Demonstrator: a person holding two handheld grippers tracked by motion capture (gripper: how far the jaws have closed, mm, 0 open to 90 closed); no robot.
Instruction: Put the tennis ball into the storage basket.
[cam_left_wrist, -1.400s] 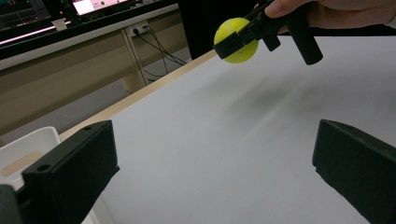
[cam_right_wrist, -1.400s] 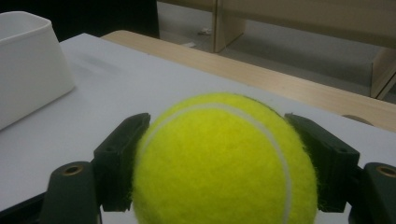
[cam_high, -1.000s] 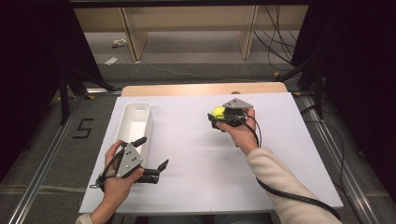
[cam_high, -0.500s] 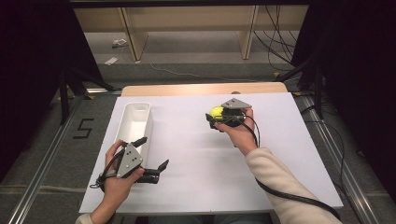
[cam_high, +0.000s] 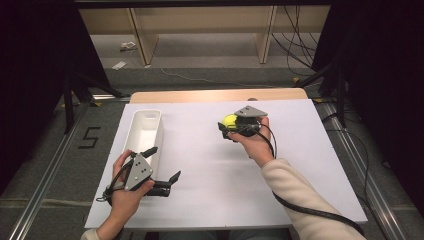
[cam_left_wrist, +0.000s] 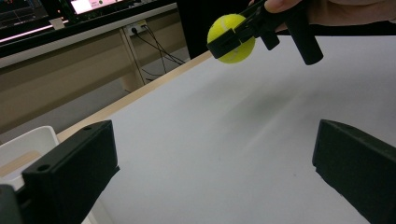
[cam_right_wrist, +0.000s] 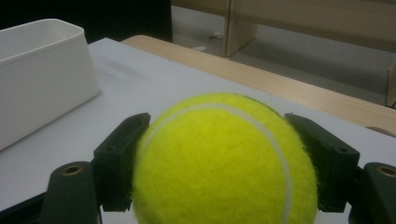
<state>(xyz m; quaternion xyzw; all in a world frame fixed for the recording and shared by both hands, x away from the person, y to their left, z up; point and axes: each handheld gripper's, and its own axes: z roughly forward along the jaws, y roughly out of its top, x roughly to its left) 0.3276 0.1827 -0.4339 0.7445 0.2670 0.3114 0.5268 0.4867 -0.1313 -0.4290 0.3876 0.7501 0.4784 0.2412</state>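
Your two hands, each with a gripper, over the table.

Your left hand (cam_high: 127, 187) holds the left gripper (cam_high: 162, 170) low at the near side, its jaws spread wide apart with nothing between them. Your right arm, in a pale sleeve (cam_high: 305, 200), reaches forward; your right hand (cam_high: 255, 142) holds the right gripper (cam_high: 229, 126) raised, jaws clamped on the tennis ball (cam_high: 230, 121).
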